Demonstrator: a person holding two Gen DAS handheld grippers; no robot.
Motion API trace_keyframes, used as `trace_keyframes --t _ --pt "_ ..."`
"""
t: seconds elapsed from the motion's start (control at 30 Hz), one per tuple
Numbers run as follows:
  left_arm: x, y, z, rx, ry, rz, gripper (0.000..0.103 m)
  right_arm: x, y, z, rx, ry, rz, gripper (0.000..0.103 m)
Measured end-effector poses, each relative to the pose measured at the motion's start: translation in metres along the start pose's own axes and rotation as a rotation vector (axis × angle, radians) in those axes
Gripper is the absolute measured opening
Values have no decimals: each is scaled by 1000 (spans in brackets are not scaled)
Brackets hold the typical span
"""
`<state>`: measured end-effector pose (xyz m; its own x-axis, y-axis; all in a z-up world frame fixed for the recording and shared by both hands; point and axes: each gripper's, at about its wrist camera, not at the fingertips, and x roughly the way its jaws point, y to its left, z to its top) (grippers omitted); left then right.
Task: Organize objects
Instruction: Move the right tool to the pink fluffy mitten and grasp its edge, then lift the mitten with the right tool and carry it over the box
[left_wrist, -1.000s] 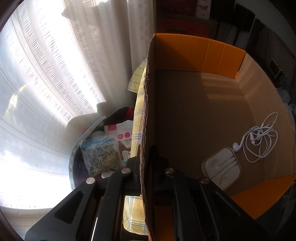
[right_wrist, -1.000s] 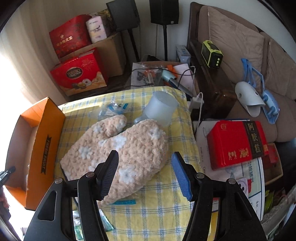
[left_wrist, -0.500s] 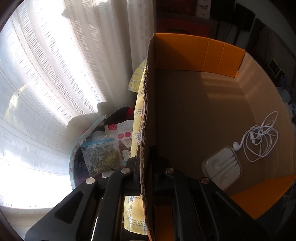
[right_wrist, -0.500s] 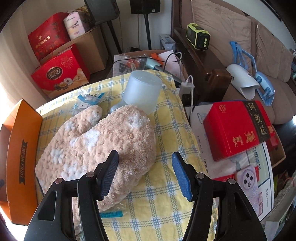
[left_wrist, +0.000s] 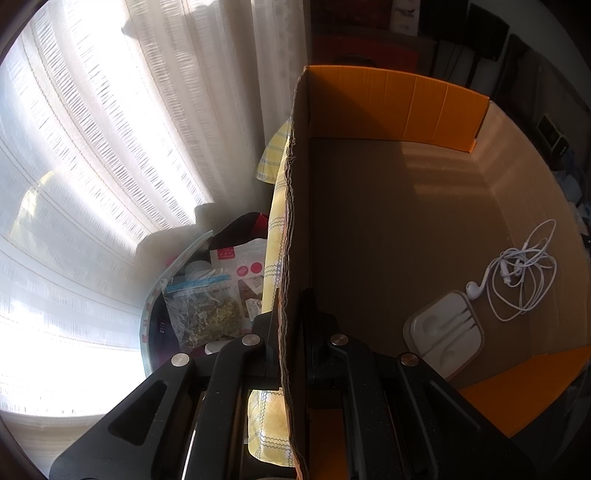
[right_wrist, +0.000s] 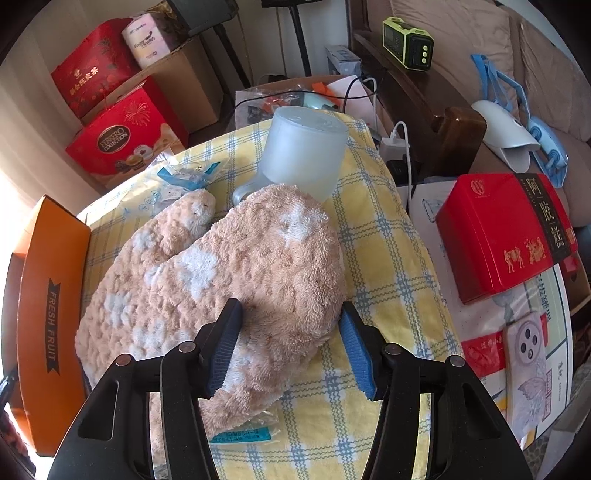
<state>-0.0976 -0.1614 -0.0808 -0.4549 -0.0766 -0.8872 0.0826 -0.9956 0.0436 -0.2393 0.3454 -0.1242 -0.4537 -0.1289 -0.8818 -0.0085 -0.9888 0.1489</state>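
Observation:
My left gripper (left_wrist: 291, 314) is shut on the near wall of the orange cardboard box (left_wrist: 436, 107), one finger inside and one outside. Inside the box lie white earphones (left_wrist: 517, 273) and their white case (left_wrist: 443, 332). In the right wrist view the box (right_wrist: 51, 295) stands at the left edge of the yellow checked table. My right gripper (right_wrist: 290, 328) is open, its blue pads (right_wrist: 356, 354) straddling the rounded end of a fluffy beige mitten (right_wrist: 221, 277). A frosted plastic cup (right_wrist: 303, 151) lies behind the mitten.
Clear plastic packets (right_wrist: 177, 177) lie by the mitten's thumb and another (right_wrist: 240, 435) under its near edge. A red tin box (right_wrist: 506, 229) sits right of the table. Red gift boxes (right_wrist: 122, 136) stand behind. Bags (left_wrist: 207, 310) lie by the curtain (left_wrist: 110, 147).
My right gripper has moved forward and down over the mitten, so its open fingers now flank the mitten's end. The left gripper and box have not moved.

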Motion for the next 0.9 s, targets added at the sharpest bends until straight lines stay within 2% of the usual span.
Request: trace_keyframes --t 0.07,0.17,0.47,0.9 --pt "0 0 0 -2 0 1 7 -1 4 -1 -25 -16 -7 34" --pt "-1 0 -1 -4 -1 -1 7 -5 9 -1 -45 -33 -4 17" --pt "-2 1 -2 -8 -2 -4 7 -47 26 3 -91 -137 36 11" --pt "-5 0 -3 -15 -4 -7 6 -119 93 15 -266 -267 84 10"
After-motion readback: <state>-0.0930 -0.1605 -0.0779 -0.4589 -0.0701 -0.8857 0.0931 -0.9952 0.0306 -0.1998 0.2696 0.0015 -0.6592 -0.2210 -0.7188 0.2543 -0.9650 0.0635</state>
